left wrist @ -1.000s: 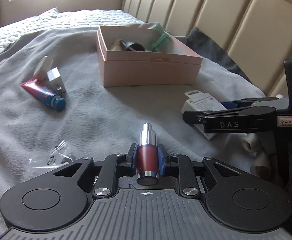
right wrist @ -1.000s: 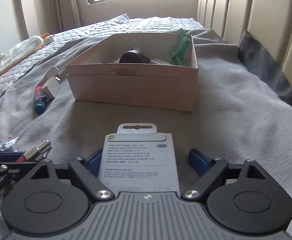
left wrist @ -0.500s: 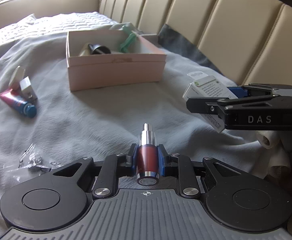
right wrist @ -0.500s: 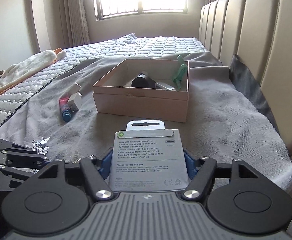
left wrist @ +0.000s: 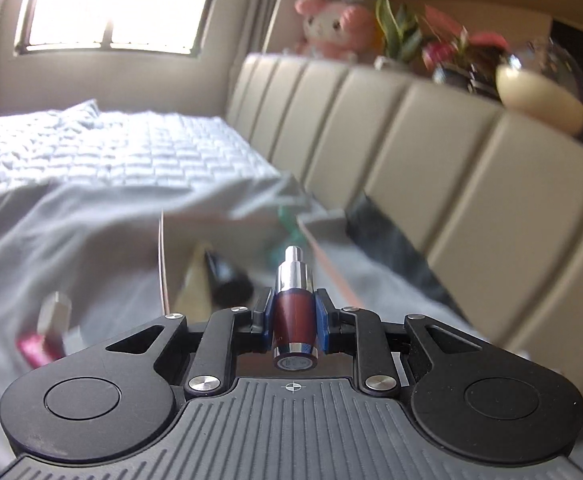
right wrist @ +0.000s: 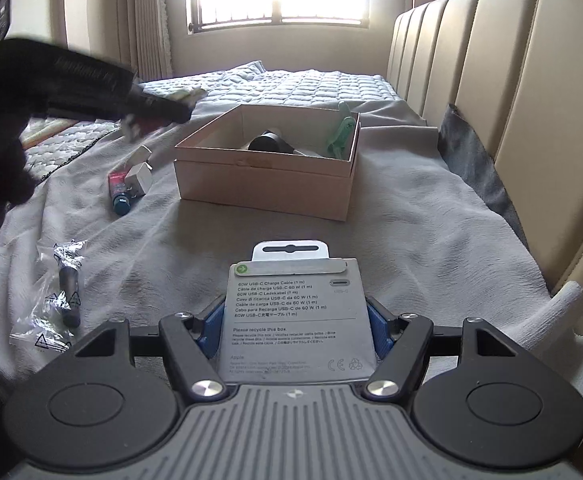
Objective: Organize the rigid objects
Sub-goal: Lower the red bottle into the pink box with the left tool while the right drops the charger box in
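Note:
My left gripper (left wrist: 294, 306) is shut on a small red and chrome cylinder (left wrist: 293, 280), carried in the air just in front of the open pink cardboard box (left wrist: 323, 248), which is blurred. In the right wrist view that left gripper (right wrist: 151, 116) is a dark blur at the upper left, beside the pink box (right wrist: 265, 184). My right gripper (right wrist: 295, 324) is shut on a white USB-C cable carton (right wrist: 297, 312), its blue pads (right wrist: 211, 326) pressing both sides, held above the grey blanket short of the box.
The box holds a black item (right wrist: 265, 142) and a green clip (right wrist: 341, 132). Left of it lie a blue-capped tube (right wrist: 120, 192) and a white charger cube (right wrist: 139, 174). A clear plastic bag (right wrist: 65, 296) lies near left. A padded headboard (right wrist: 531, 120) runs along the right.
The left gripper has risen and swung toward the pink box with the red cylinder. The right gripper's jaws closed onto the white carton, which then came up and away from the box.

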The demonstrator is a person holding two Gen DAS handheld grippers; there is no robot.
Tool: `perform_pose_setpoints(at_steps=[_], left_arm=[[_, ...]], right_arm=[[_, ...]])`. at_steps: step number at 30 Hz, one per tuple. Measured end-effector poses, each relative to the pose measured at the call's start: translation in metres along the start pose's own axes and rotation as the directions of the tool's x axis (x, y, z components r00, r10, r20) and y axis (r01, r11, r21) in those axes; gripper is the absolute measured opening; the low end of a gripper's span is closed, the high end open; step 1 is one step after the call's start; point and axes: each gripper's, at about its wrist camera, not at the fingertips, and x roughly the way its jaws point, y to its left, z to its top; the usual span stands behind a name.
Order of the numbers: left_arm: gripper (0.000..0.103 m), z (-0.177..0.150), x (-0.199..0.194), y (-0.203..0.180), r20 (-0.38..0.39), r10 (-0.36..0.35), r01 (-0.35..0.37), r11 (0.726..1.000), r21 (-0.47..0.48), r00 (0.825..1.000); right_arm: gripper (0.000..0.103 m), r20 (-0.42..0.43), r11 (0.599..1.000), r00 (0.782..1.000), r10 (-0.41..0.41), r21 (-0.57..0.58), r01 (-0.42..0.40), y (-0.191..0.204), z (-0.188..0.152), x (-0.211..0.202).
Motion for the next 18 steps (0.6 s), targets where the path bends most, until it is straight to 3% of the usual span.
perform_pose_setpoints(at_steps=[3, 5, 7, 12, 18], left_arm=[[0.024, 0.037, 0.026, 0.002, 0.068, -0.036, 0.039, 0.998, -0.046, 0.997], [0.024, 0.055, 0.054, 0.002, 0.018, -0.064, 0.065, 0.995, -0.076, 0.998], [0.023, 0.058, 0.071, 0.003, -0.027, -0.037, 0.034, 0.995, -0.097, 0.999], [0.023, 0.024, 0.055, 0.02, -0.03, 0.014, -0.018, 0.992, -0.126, 0.999], [0.023, -0.034, -0.012, 0.05, -0.095, 0.085, -0.101, 0.978, -0.182, 0.992]], right_arm=[[0.069, 0.009, 1.0, 1.0, 0.014, -0.004, -0.014, 0.004, 0.004, 0.003], [0.069, 0.014, 1.0, 1.0, 0.016, -0.016, -0.016, 0.008, 0.006, 0.005], [0.069, 0.017, 1.0, 1.0, 0.008, -0.027, -0.007, 0.01, 0.007, 0.006], [0.069, 0.013, 0.999, 1.0, -0.018, -0.039, 0.018, 0.007, 0.0, 0.003], [0.069, -0.01, 0.999, 1.0, -0.028, -0.045, 0.028, 0.003, 0.007, 0.008]])
